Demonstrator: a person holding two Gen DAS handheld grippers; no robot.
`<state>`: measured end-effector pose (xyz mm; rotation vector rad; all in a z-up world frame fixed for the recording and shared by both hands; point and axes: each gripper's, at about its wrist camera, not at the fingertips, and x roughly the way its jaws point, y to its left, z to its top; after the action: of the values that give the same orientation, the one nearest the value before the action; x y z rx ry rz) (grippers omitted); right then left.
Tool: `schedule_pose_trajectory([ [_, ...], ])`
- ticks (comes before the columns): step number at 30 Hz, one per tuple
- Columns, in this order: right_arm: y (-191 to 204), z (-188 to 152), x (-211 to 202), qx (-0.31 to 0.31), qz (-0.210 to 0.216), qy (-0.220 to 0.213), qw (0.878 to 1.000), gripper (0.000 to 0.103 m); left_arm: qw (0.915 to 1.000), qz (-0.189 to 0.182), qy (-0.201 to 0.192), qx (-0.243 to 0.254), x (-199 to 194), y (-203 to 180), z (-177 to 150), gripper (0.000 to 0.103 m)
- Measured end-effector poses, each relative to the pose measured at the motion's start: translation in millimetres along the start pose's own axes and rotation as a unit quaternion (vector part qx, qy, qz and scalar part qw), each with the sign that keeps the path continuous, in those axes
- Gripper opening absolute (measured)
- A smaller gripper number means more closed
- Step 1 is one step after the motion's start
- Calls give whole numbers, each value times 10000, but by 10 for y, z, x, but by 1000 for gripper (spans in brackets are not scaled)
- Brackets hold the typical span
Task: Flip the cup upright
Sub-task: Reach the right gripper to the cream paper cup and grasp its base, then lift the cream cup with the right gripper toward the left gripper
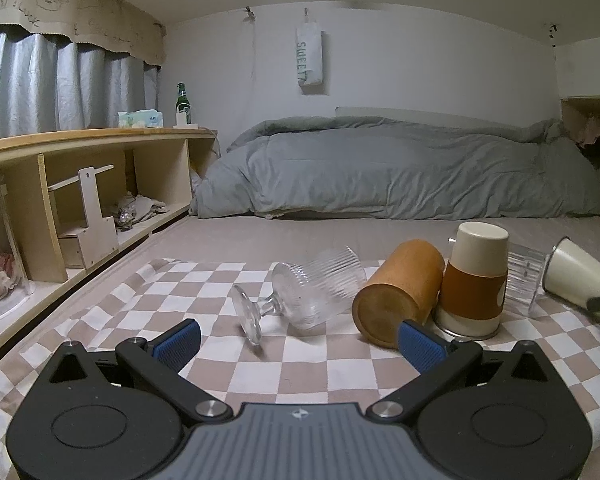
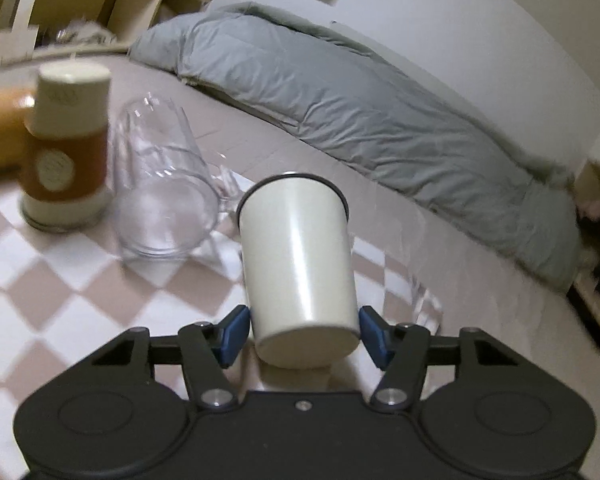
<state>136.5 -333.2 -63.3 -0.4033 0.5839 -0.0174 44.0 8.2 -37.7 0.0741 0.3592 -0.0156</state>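
Note:
My right gripper (image 2: 304,330) is shut on a cream enamel cup with a dark rim (image 2: 298,264), gripped near its base and held tilted above the checkered cloth (image 2: 60,300); the cup also shows at the right edge of the left wrist view (image 1: 580,276). My left gripper (image 1: 300,340) is open and empty above the cloth (image 1: 308,368). Ahead of it a ribbed stemmed glass (image 1: 300,292) and a wooden cup (image 1: 400,292) lie on their sides. A cream and brown cup (image 1: 474,276) stands upside down.
A clear glass mug (image 2: 160,192) lies on its side beside the upside-down cup (image 2: 66,148). A grey duvet (image 1: 400,168) lies across the back of the bed. Wooden shelves (image 1: 80,184) run along the left.

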Motion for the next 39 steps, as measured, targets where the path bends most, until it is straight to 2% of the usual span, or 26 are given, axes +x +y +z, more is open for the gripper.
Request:
schedule_pose_trajectory([
  [6,91,-135,-470,574,238,199,9979,60,9999,-105,-30,-37,-36,-26,8,103],
  [9,115,-198,-664,971,440,303,9938,60,9995,-299,20,-106,-34,-66,0,103],
  [12,135,-274,-815,1279,658,410,9887,60,9976,-660,111,-187,-33,-150,-19,103],
  [16,181,-363,-938,1459,784,358,9855,61,9872,-1452,363,-558,-15,-317,-3,103],
  [20,184,-471,-932,1800,861,366,9792,63,9674,-2178,791,-1023,104,-573,50,102],
  [21,191,-502,-943,1861,825,305,9786,67,9634,-2301,859,-1075,116,-666,37,102],
  [23,212,-526,-980,1876,713,168,9795,81,9551,-2521,1032,-1164,197,-852,68,102],
  [24,219,-539,-1021,1877,676,83,9799,83,9516,-2612,1076,-1210,227,-923,82,102],
  [27,227,-580,-1140,1951,552,-233,9790,86,9314,-3071,1322,-1441,381,-1158,156,101],
  [29,226,-631,-1209,2093,463,-415,9759,87,9120,-3346,1650,-1703,546,-1304,203,101],
  [34,183,-785,-1284,2462,311,-657,9665,88,8741,-3700,2286,-2166,937,-1650,225,99],
  [39,59,-892,-1336,2786,184,-871,9563,88,8530,-3717,2758,-2411,1192,-1911,186,99],
])
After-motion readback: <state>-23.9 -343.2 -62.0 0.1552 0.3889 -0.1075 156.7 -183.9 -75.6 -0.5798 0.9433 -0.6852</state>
